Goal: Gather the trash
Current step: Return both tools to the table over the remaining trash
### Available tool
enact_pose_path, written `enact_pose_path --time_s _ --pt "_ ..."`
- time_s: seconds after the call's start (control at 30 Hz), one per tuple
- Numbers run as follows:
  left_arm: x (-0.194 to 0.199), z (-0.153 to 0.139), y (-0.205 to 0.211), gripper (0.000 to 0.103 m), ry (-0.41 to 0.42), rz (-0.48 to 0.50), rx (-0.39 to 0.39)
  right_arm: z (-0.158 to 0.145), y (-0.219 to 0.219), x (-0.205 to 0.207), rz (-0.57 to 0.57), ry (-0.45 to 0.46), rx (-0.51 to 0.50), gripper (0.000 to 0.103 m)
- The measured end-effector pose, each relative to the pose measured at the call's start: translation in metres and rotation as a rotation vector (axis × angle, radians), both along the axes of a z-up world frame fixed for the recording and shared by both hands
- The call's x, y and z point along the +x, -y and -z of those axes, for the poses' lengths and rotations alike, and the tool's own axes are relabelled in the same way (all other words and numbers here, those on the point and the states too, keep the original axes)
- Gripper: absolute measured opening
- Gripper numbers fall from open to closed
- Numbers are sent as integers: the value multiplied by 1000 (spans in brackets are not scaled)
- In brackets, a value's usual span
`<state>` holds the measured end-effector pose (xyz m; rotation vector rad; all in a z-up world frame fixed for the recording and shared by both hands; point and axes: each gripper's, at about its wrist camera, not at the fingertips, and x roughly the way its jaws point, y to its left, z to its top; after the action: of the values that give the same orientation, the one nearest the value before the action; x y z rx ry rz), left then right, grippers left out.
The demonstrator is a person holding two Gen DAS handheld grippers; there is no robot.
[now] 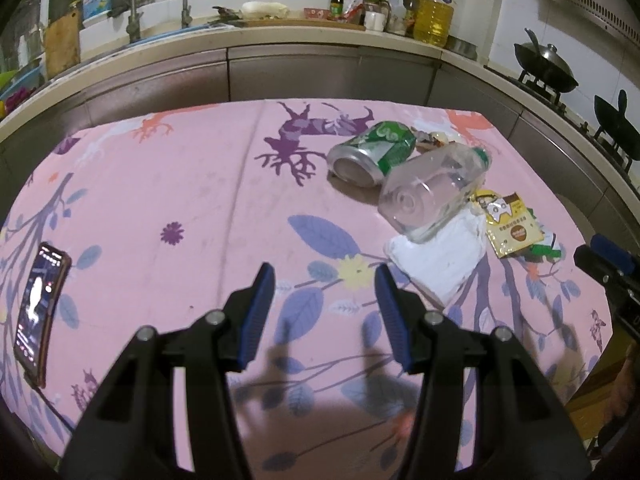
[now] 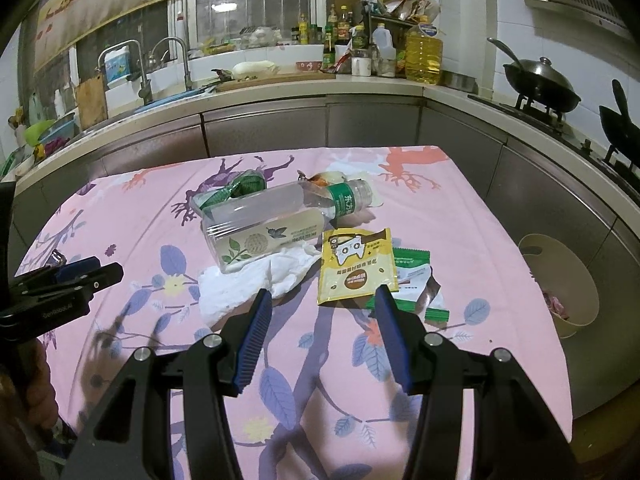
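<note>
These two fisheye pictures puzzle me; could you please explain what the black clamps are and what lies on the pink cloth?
Each black clamp is a hand-held two-finger gripper with a camera looking along its blue-padded fingers. One picture comes from the left gripper, the other from the right gripper; each also shows at the edge of the other's picture. Both stand open and hold nothing. On the pink tablecloth lies the trash: a dented green can, a clear plastic bottle on its side resting on a crumpled white tissue, a yellow packet and a green wrapper. A phone lies at the left. A cream bin stands beside the table.
</note>
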<state>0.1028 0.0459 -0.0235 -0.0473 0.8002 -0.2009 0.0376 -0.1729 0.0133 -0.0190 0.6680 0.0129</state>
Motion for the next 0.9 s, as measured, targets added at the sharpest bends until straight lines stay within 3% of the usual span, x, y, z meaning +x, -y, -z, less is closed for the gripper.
enact_pose_path --time_s 0.9 --pt "1 5 7 50 -19 15 26 9 0 1 -9 -13 9 51"
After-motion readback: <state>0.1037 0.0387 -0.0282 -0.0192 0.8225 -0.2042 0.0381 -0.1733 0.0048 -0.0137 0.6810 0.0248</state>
